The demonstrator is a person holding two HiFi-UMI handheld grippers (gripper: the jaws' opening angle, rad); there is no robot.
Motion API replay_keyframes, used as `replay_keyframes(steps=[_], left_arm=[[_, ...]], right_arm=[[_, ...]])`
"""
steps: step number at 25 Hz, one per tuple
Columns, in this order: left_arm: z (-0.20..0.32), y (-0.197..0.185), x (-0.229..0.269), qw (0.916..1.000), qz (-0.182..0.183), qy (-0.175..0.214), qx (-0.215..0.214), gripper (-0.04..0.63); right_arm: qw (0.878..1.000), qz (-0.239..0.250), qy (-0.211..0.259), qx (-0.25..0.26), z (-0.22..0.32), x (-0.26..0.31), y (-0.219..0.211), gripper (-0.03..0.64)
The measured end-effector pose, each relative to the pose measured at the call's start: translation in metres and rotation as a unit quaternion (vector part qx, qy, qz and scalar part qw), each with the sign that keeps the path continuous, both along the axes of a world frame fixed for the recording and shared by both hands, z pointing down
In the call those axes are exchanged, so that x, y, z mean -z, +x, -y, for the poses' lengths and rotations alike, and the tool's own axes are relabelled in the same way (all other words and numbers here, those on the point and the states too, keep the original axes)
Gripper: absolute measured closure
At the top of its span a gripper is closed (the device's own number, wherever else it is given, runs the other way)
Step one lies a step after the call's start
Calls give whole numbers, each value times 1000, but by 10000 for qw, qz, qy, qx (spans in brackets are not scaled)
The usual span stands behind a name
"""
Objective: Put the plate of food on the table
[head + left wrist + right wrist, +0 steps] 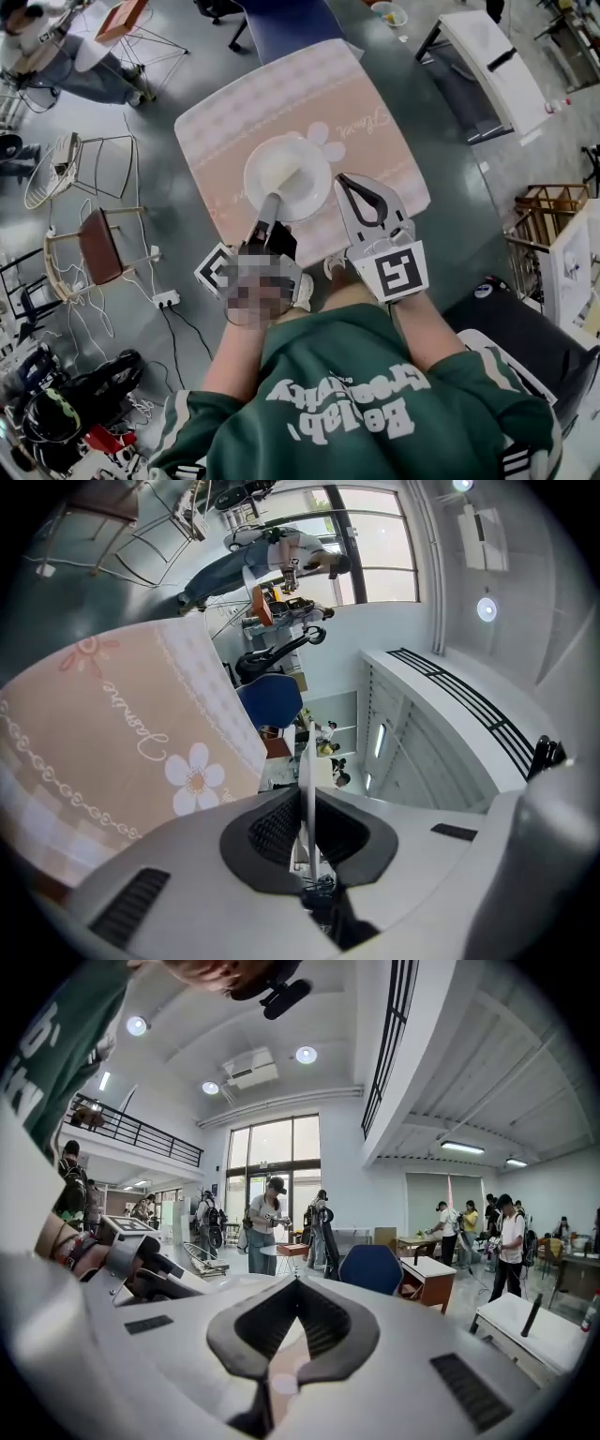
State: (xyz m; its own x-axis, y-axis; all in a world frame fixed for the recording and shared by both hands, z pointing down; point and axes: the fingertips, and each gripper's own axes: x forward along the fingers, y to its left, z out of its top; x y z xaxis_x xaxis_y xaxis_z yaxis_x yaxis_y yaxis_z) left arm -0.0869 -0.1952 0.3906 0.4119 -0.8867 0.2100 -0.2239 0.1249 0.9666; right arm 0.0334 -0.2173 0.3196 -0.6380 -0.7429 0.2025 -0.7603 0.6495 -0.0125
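Note:
A white plate point(286, 176) with pale food hangs over the middle of a square table under a pink flowered cloth point(366, 112). My left gripper point(273, 200) is shut on the plate's near rim. In the left gripper view the rim shows edge-on as a thin white line point(307, 761) pinched between the dark pads point(277, 829), with the cloth point(112, 733) at the left. Whether the plate touches the cloth I cannot tell. My right gripper point(342, 179) hovers just right of the plate, shut and empty; its tips point(296, 1284) meet with nothing between them.
A blue chair point(281, 23) stands at the table's far side. Wire and wooden chairs point(94, 169) and a power strip with cables point(167, 298) are on the floor to the left. A white table point(497, 66) and a wooden rack point(548, 206) stand right. Several people point(267, 1218) stand beyond.

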Motion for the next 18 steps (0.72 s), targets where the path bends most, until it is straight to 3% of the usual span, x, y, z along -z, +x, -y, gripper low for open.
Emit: replay_keyframes(steps=[18], left_arm=[[56, 10, -67, 9997, 54, -148, 207, 568]], right_arm=[[9980, 135, -573, 250, 45, -79, 2, 601]])
